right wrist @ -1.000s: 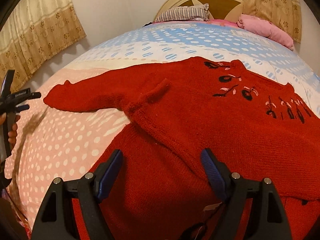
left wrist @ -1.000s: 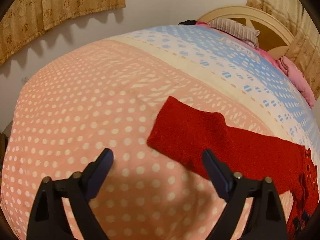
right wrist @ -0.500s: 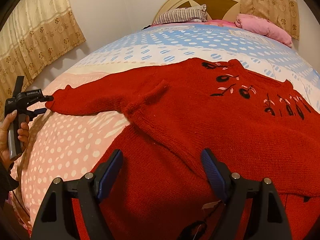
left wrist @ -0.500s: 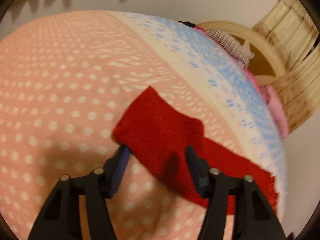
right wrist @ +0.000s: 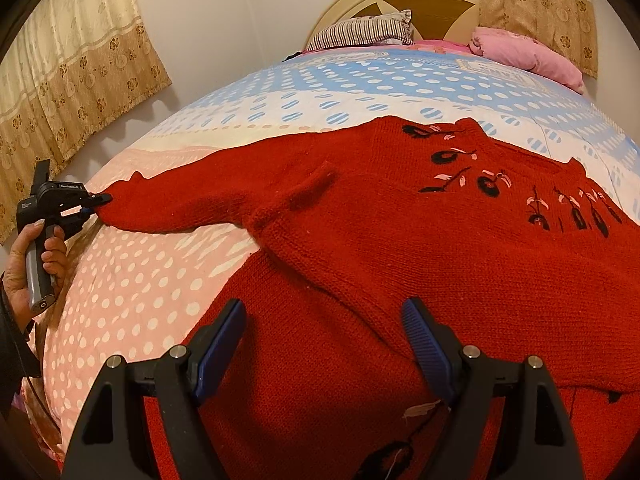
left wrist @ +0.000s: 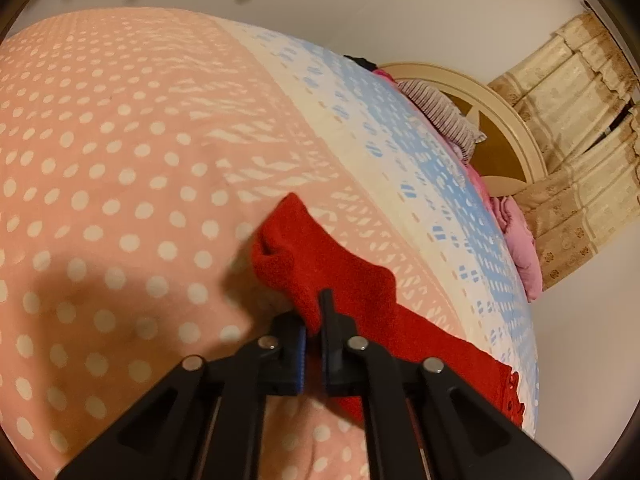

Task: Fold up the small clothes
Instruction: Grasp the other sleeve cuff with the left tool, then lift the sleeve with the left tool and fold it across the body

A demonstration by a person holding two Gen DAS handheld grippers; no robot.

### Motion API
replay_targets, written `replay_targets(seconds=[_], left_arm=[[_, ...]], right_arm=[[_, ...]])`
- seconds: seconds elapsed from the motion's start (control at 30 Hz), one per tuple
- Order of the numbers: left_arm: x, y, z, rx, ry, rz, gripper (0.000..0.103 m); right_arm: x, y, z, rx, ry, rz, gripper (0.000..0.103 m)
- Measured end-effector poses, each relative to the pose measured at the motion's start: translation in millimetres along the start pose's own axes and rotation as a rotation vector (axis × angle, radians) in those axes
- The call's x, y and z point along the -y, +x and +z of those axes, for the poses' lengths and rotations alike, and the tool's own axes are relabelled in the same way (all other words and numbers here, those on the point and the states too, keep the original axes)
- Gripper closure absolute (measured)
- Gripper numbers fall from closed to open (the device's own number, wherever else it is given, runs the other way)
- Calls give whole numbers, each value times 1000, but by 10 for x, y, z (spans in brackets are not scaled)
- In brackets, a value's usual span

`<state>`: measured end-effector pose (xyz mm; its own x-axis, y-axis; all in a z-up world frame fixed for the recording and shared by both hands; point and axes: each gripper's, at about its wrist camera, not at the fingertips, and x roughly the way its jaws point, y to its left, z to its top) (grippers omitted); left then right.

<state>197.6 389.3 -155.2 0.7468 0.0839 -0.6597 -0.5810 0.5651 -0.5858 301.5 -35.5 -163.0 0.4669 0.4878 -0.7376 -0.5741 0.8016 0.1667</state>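
Note:
A red knit sweater (right wrist: 400, 248) with black and pink flower embroidery lies spread flat on the bed, its left sleeve stretched out to the left. My left gripper (left wrist: 314, 320) is shut on the cuff end of that sleeve (left wrist: 316, 264), which bunches up at the jaws. The left gripper also shows in the right wrist view (right wrist: 94, 204), pinching the sleeve tip. My right gripper (right wrist: 324, 320) is open and empty, hovering just above the sweater's lower body.
The bedspread (left wrist: 120, 160) is pink with white dots, then cream and blue toward the headboard (right wrist: 432, 4). A striped pillow (right wrist: 360, 32) and a pink pillow (right wrist: 528, 56) lie at the head. Curtains (right wrist: 68, 92) hang on the left wall.
My left gripper moved in on the sleeve cuff and shut on it, bunching the fabric. The right gripper stayed open above the sweater body.

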Motion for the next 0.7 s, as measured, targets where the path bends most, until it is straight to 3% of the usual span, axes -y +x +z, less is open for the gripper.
replay_targets(seconds=[0.3, 0.53, 0.7], left_arm=[[319, -187, 44, 7, 78, -67, 98], [627, -344, 42, 12, 143, -131, 98], [787, -431, 47, 6, 139, -191, 99]], right_arm=[[5, -2, 6, 0, 5, 5, 22], [234, -187, 35, 59, 148, 66, 22], [278, -283, 37, 33, 178, 72, 22]])
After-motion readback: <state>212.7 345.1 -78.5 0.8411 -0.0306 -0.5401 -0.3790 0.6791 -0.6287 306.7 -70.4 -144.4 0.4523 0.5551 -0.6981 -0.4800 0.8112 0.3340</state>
